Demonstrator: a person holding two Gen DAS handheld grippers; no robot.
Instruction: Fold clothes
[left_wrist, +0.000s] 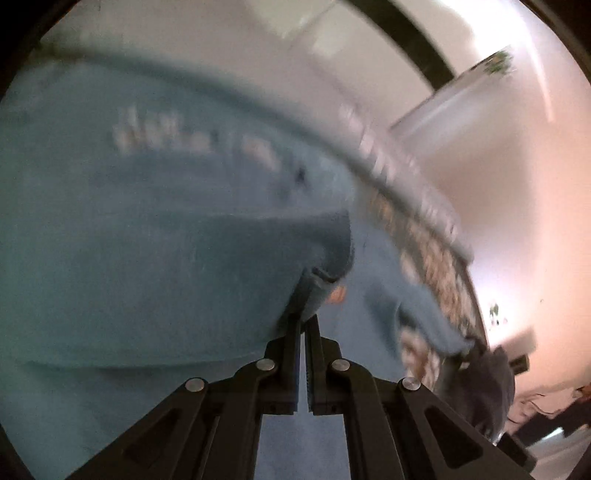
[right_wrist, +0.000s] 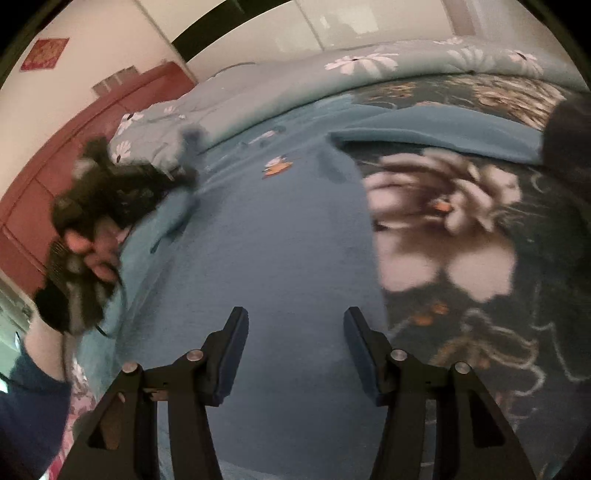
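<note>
Left wrist view, blurred: the left tongs (left_wrist: 306, 325) are pressed together, pinching a folded edge of the soft blue knitted garment (left_wrist: 147, 258), which hangs bunched in front of them and fills most of the frame over a floral bed cover (left_wrist: 436, 258). Right wrist view: the right tongs (right_wrist: 295, 321) stand spread and hold nothing above the same blue garment (right_wrist: 277, 240), laid flat on the dark flowered bed cover (right_wrist: 480, 295); at the left edge a hand (right_wrist: 92, 251) grips the other black tool.
</note>
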